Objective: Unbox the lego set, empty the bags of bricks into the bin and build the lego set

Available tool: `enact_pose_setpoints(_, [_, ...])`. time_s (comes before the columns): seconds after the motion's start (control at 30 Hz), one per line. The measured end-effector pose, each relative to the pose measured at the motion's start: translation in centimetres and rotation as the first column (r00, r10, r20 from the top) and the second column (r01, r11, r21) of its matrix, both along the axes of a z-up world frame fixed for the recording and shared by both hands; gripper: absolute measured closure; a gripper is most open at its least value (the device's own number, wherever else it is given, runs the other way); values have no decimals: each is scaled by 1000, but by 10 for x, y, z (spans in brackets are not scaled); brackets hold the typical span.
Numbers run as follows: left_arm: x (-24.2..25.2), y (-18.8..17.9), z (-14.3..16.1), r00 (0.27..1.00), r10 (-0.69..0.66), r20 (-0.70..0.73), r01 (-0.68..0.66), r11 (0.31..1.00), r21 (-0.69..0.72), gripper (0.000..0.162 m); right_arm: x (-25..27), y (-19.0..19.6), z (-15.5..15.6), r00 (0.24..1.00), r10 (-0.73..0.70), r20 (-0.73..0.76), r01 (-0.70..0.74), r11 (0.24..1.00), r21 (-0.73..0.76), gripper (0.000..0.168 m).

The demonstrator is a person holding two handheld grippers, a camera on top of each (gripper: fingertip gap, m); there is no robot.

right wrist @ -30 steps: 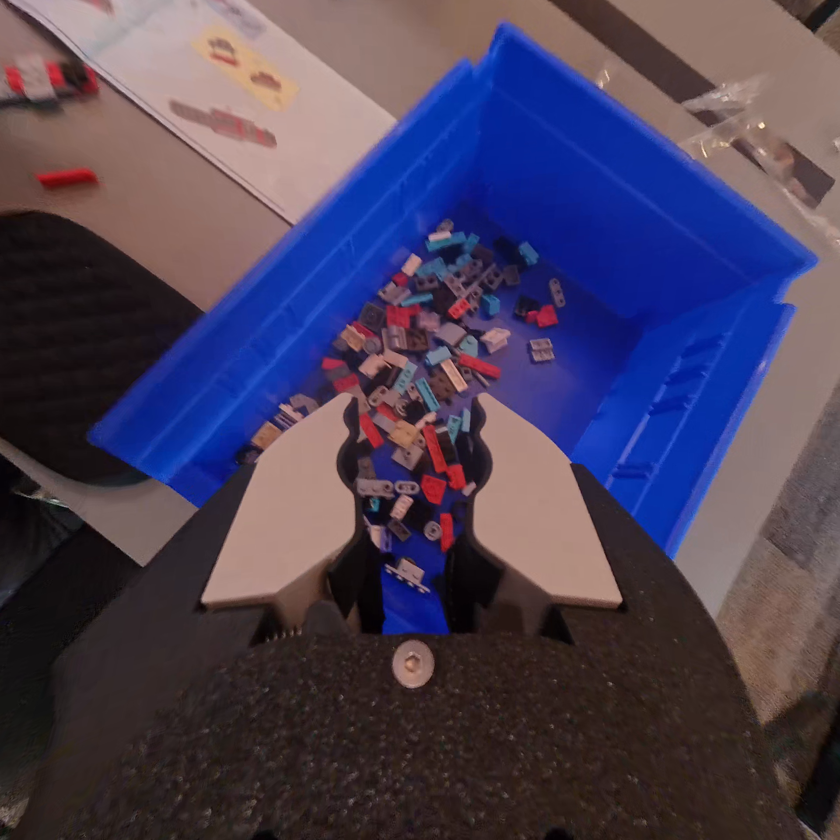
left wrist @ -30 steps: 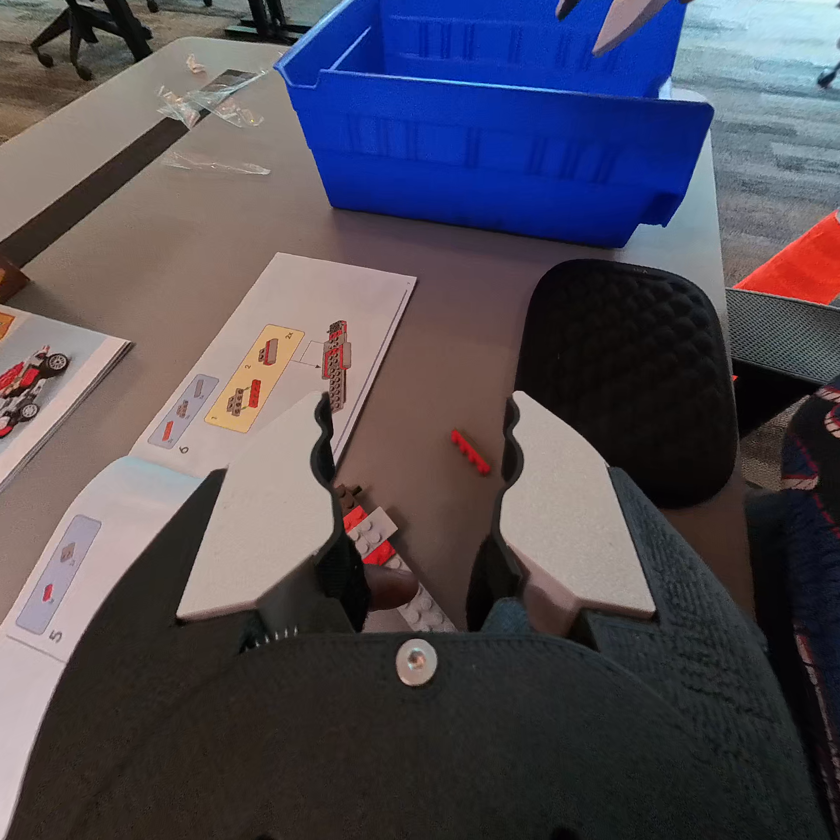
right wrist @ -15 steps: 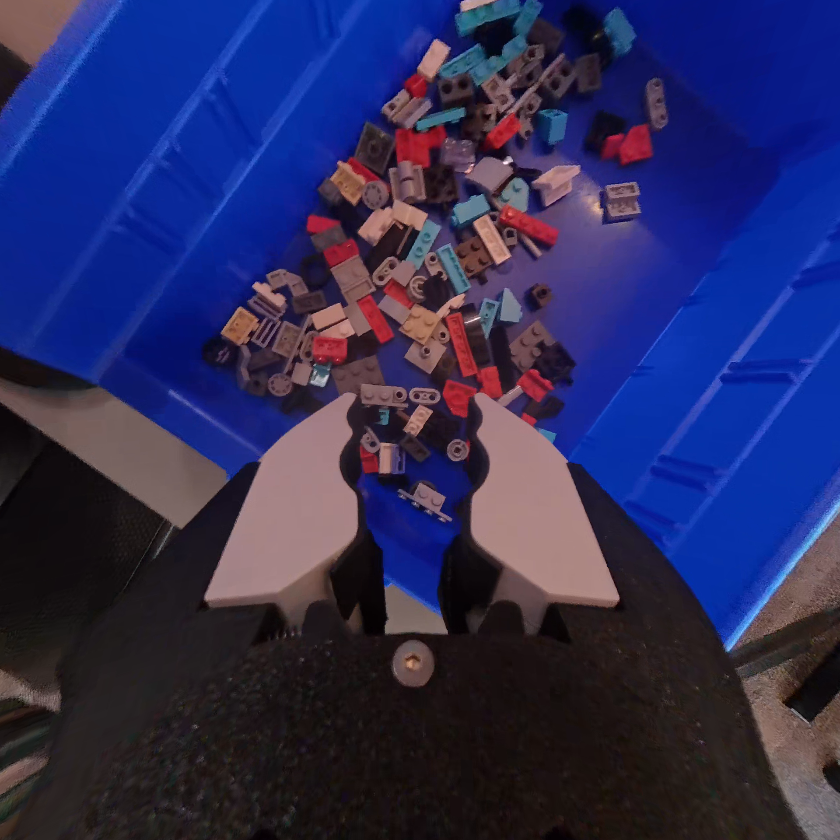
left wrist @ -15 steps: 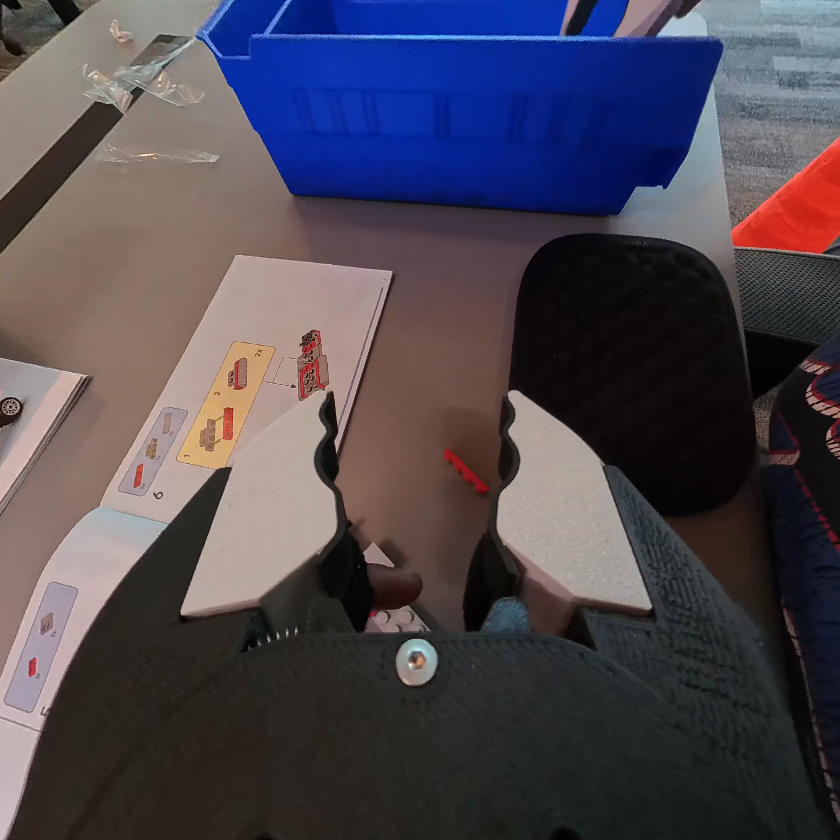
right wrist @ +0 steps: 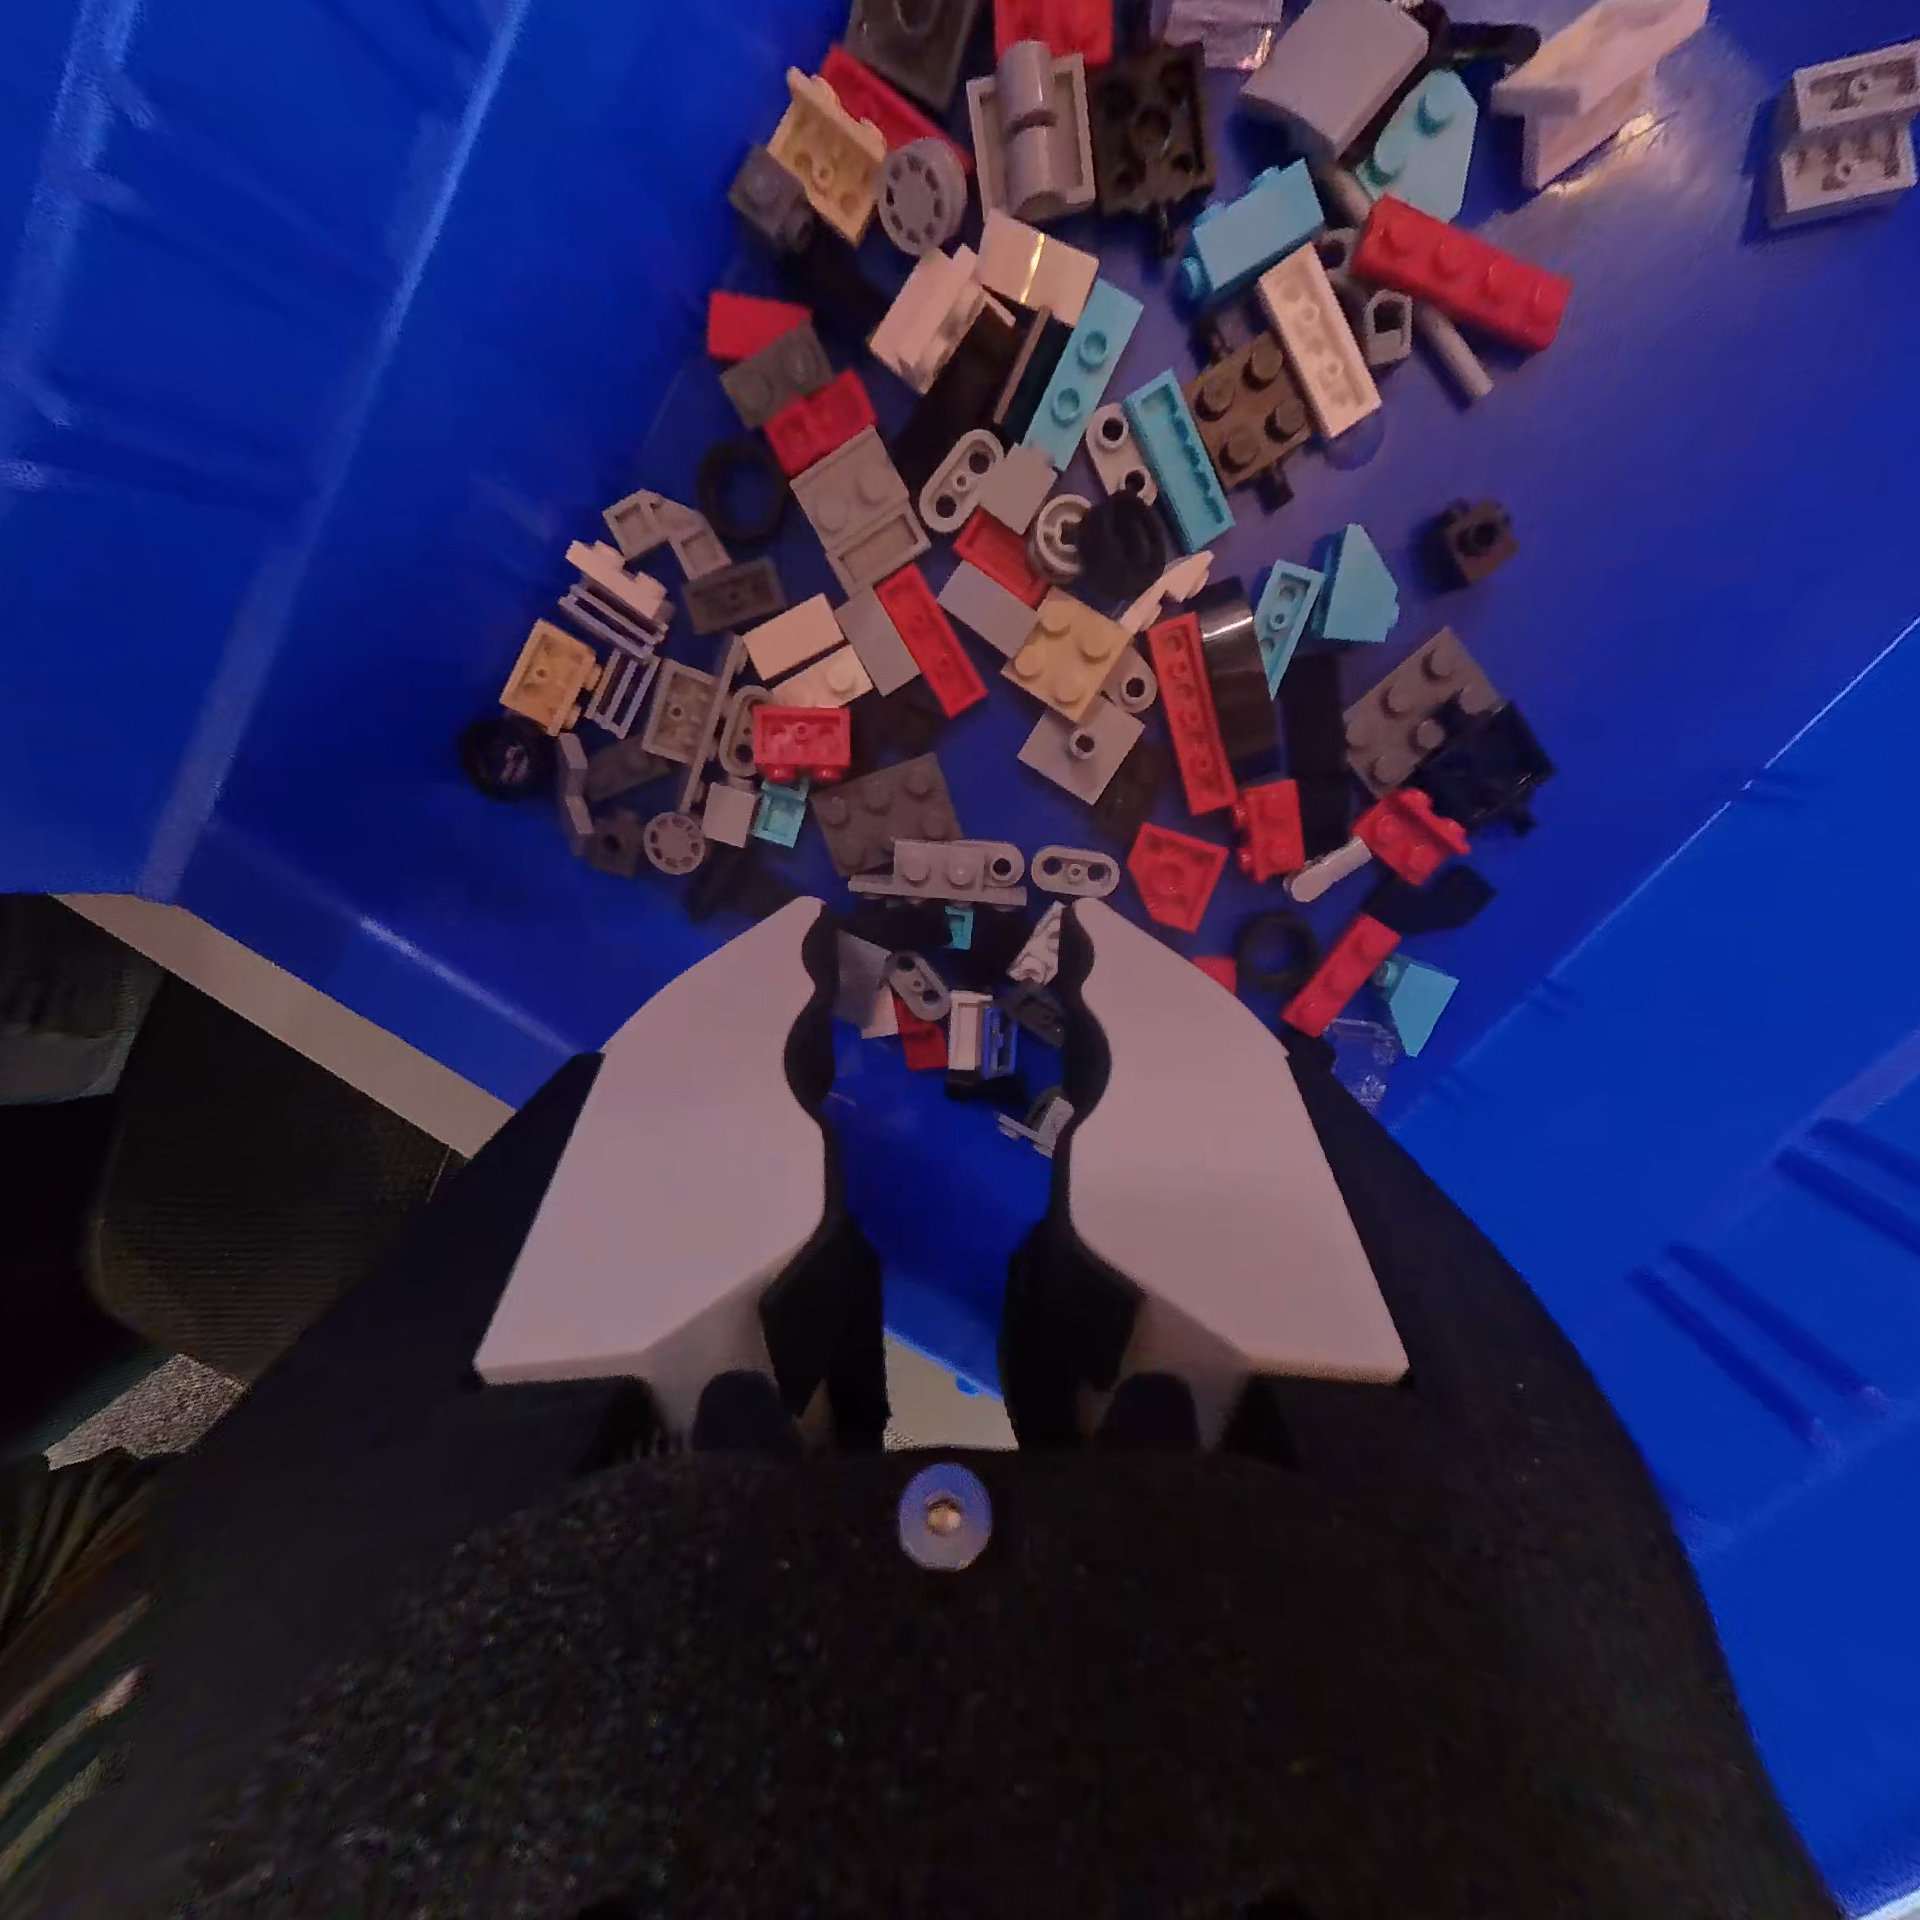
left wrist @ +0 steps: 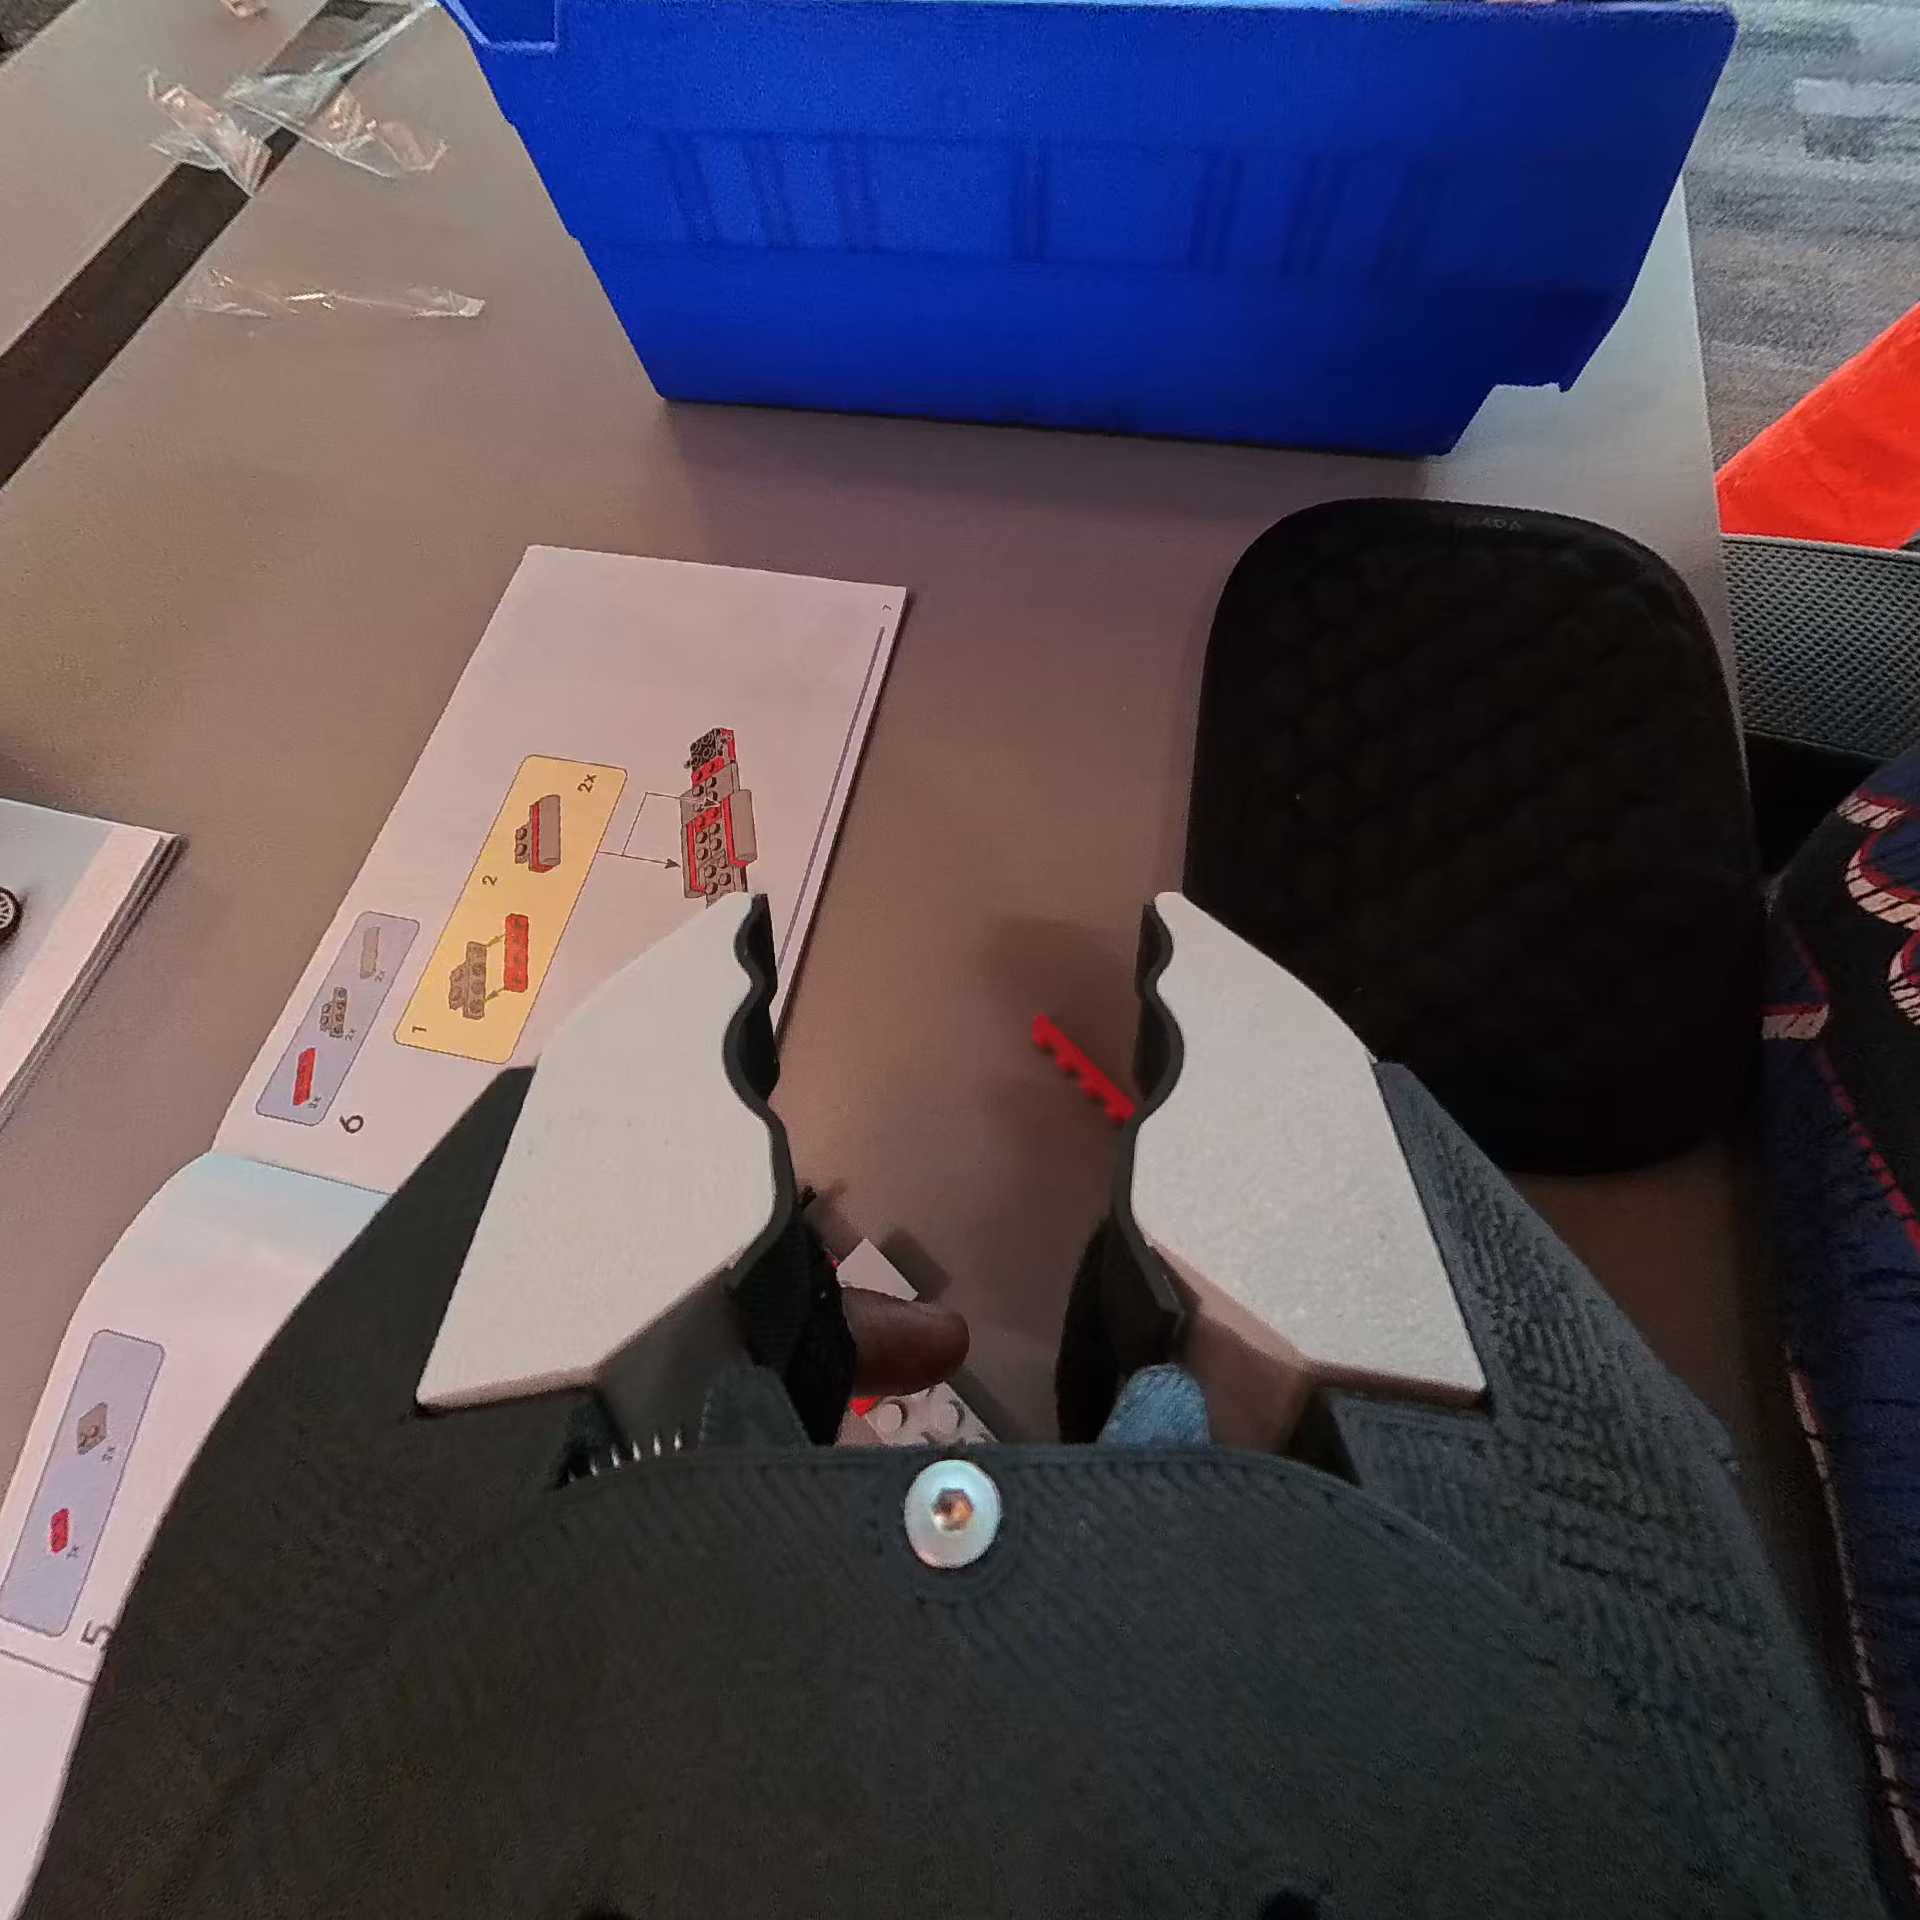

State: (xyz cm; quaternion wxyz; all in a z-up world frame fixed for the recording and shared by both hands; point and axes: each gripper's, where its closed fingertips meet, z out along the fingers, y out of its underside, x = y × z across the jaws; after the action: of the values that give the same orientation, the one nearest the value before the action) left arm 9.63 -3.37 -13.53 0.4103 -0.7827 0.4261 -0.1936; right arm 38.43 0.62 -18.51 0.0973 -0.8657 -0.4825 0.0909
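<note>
Right gripper hangs inside the deep blue plastic bin, fingers parted over the loose multicoloured lego bricks just ahead, pinching nothing. Left gripper is spread wide above the grey table, a thin red studded plate by its right finger; a part-built grey-and-red piece, possibly hand-held, peeks behind.

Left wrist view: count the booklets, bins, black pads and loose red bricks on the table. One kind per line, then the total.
booklets: 2
blue bin: 1
black pad: 1
loose red brick: 1
Total: 5
</note>
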Motion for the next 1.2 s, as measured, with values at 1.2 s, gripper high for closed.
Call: enact_pose_setpoints(1.2, [-47,-35,55,792,257,554,-226,966,-124,143,-275,-75,133,716,603,-353,-303,723,620,136])
